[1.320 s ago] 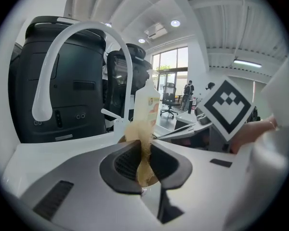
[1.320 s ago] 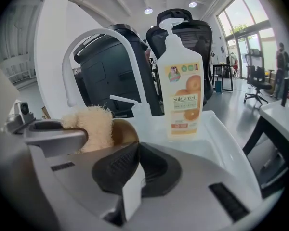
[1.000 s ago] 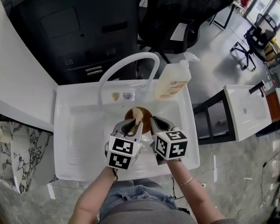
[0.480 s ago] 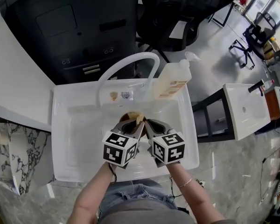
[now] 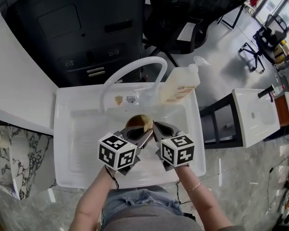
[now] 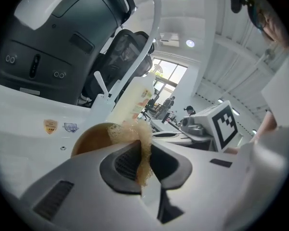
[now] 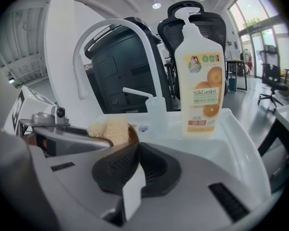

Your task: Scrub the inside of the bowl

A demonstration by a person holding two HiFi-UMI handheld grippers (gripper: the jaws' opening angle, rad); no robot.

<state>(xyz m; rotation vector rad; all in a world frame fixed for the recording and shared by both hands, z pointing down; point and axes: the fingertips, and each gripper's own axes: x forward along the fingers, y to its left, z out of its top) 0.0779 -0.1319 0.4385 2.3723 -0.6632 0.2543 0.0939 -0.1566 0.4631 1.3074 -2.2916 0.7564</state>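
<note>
1. Left gripper (image 6: 142, 163): jaws clamped hard on a sponge (image 6: 135, 131). It's tan and foamy, and sticks out past the tips over the bowl rim.
2. The sponge looks soft and light and squashes flat in the pinch. Soapy, so I'd expect it to creep out under side load. The mid-body grip looks fine.
3. Bowl (image 5: 136, 121): small and brown, sitting mid-sink between the two grippers. I judge it stiff, slick when wet and chippable. The rim is the only sensible place to hold it. Inside I see only sponge and foam; the bottom is hidden.
4. Right gripper (image 7: 135, 160): jaws closed to a sliver with the brown rim running in between them, so it's pinning the bowl by its right edge.
5. Sink (image 5: 67, 129): a white basin holding the bowl. I can't make out any standing water.
6. Soap bottle (image 7: 201, 76): a pump type standing upright on the back right ledge. I can't read the fill level.
</note>
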